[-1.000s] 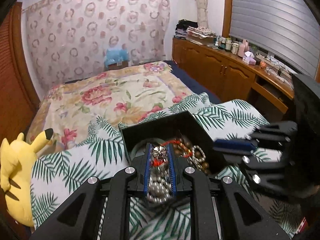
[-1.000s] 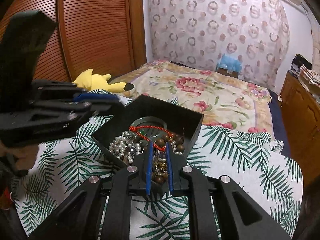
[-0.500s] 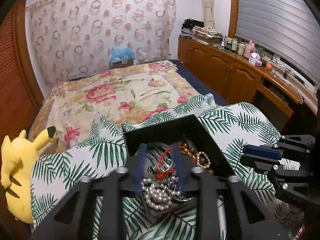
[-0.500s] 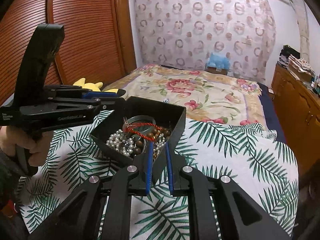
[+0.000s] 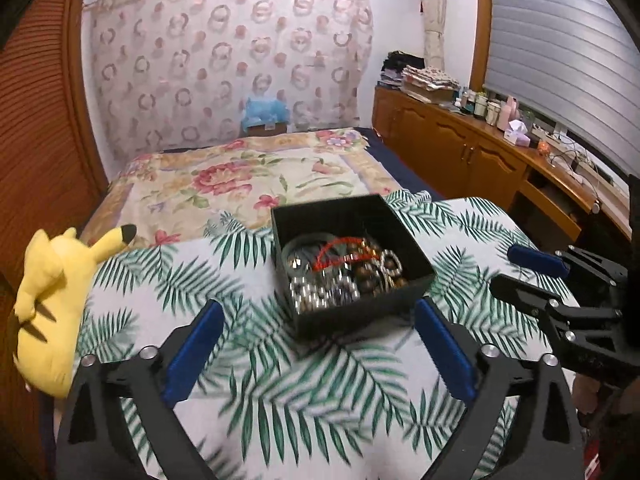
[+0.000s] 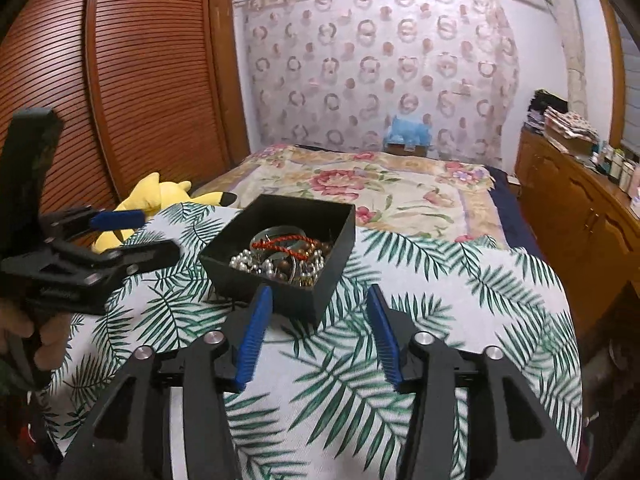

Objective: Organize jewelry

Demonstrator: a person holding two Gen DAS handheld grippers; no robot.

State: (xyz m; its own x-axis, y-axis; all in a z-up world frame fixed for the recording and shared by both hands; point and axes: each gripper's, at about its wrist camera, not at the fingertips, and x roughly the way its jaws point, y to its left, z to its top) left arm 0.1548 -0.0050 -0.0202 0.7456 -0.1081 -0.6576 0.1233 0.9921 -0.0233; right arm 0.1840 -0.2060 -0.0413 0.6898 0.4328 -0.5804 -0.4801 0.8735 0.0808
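Bedroom light falls on a palm-leaf cloth [image 5: 280,380] spread over the near end of the bed, and that soft, flat cover is where the black box [image 5: 348,264] sits, open at the top and within easy reach of both hands. Inside it the jewelry [image 5: 344,268] lies heaped together: pale pearls, brown wooden beads, a red cord and a clear bangle, all tangled in one pile, so nothing looks sorted into groups yet. The high walls keep the loose strands from sliding off onto the cloth.

Just short of the box's near corner, the left gripper [image 5: 316,344] has just been opening and now stands wide, with nothing between its blue pads. The right gripper [image 6: 316,332] has also just been opening, to a moderate gap, and is likewise empty, its tips close to the box's near wall but not touching it. Both seem set back to give a clear view before the next pick.

A yellow plush toy [image 5: 52,300] lies at the cloth's left edge, well apart from the box.
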